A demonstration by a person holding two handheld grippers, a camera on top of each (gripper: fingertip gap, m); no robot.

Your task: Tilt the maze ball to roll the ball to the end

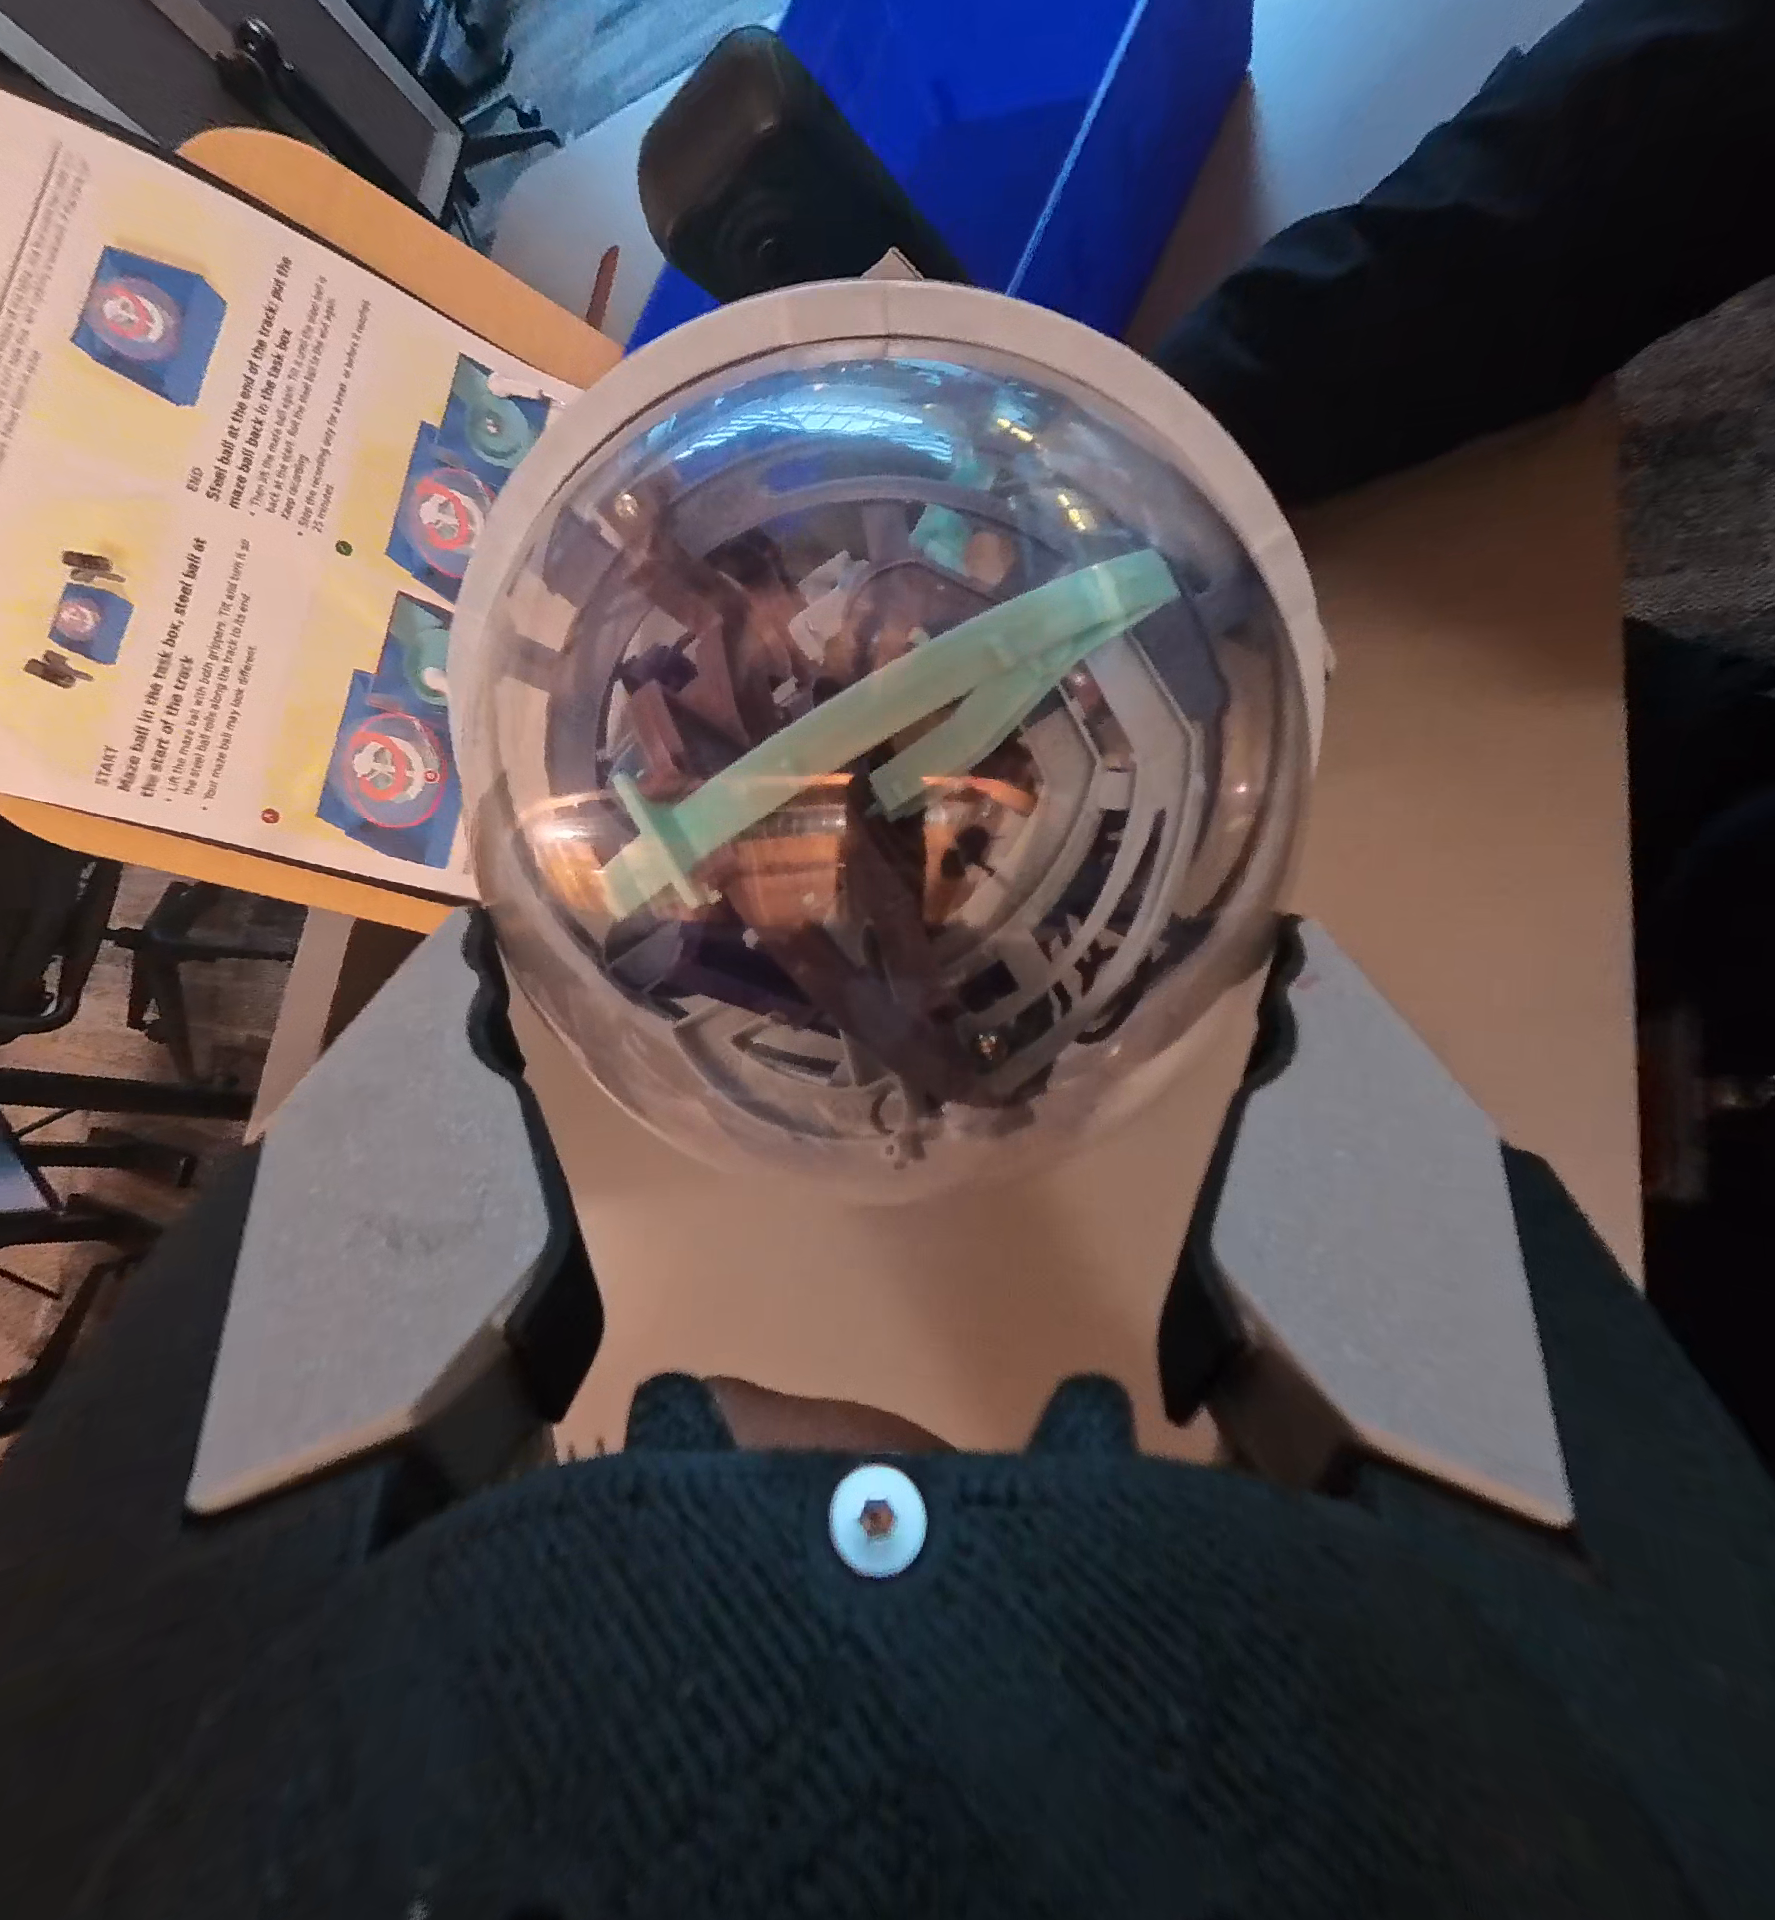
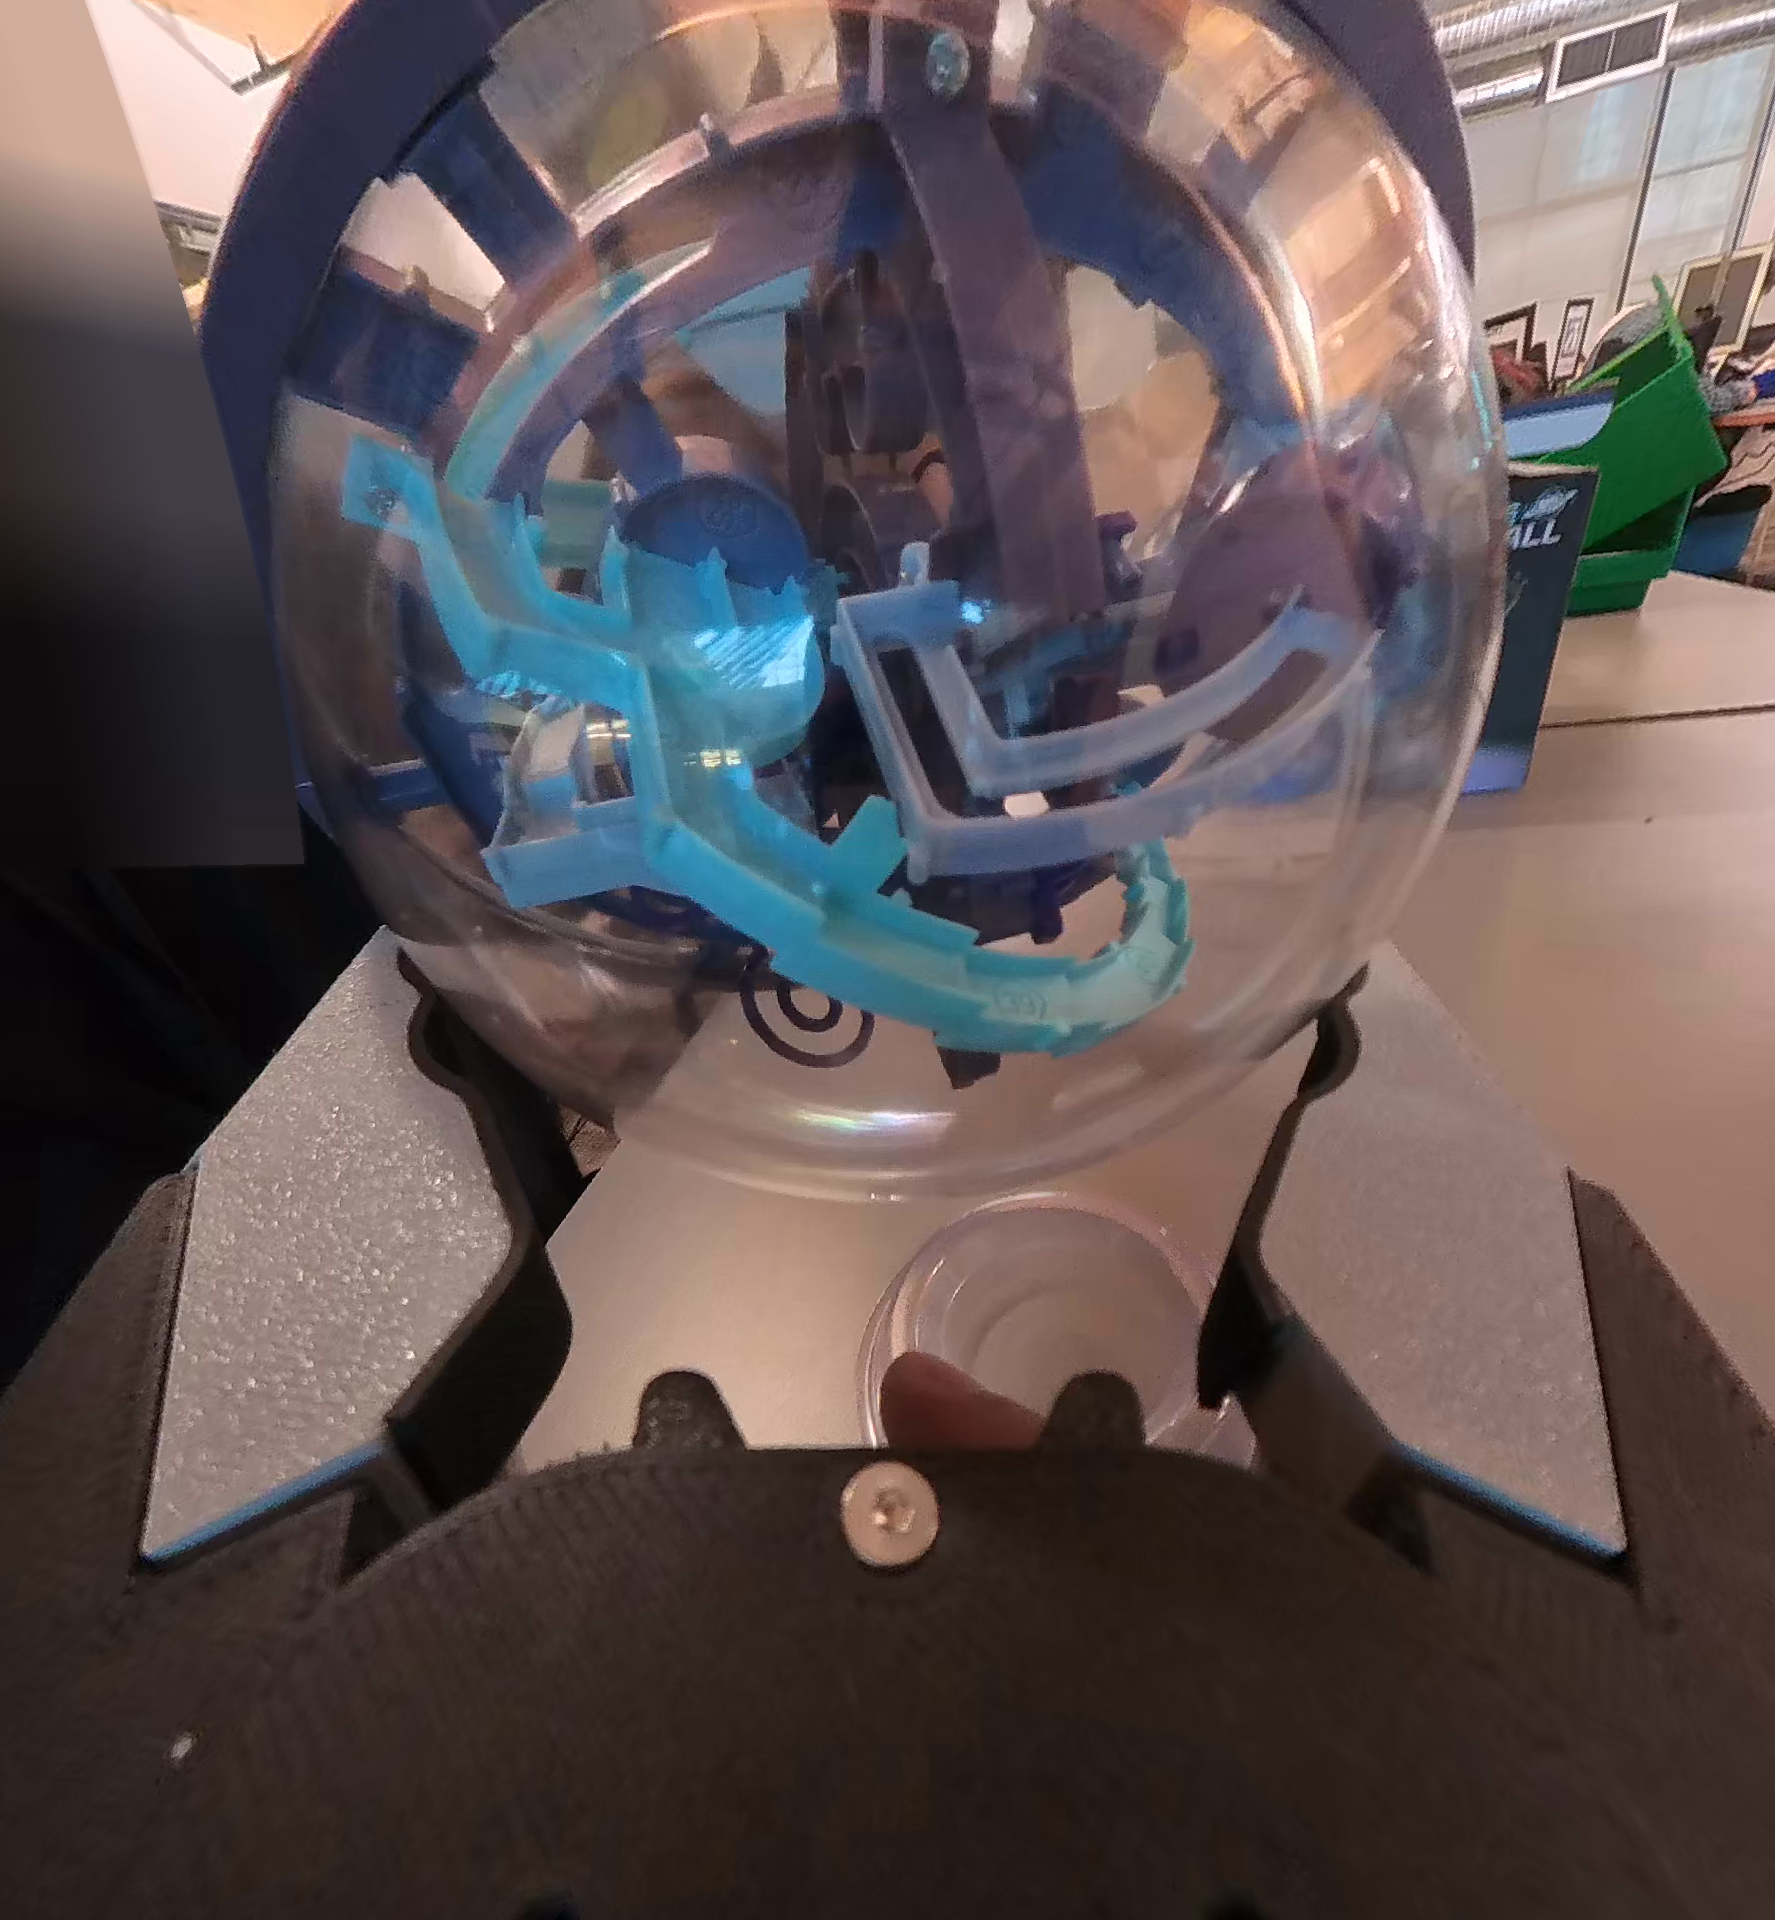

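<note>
The maze ball (image 1: 883,727) is a clear sphere with mint-green, blue and purple tracks inside and a grey band around its far half. My left gripper (image 1: 878,987) is shut on it, one finger at each lower side. In the right wrist view the ball (image 2: 862,520) fills the upper frame, with light-blue tracks facing me. My right gripper (image 2: 878,1039) is shut on it the same way. The ball is held up off the table between the two grippers. A small shiny bead (image 1: 625,507) sits near the upper left inside; I cannot tell whether it is the steel ball.
A printed instruction sheet (image 1: 135,468) lies on the tan table (image 1: 1434,831) at left. A blue box (image 1: 1018,135) stands beyond the ball, a dark sleeve (image 1: 1485,260) at right. A clear plastic cup stand (image 2: 1039,1320) sits under the right gripper. A green bin (image 2: 1652,447) is far right.
</note>
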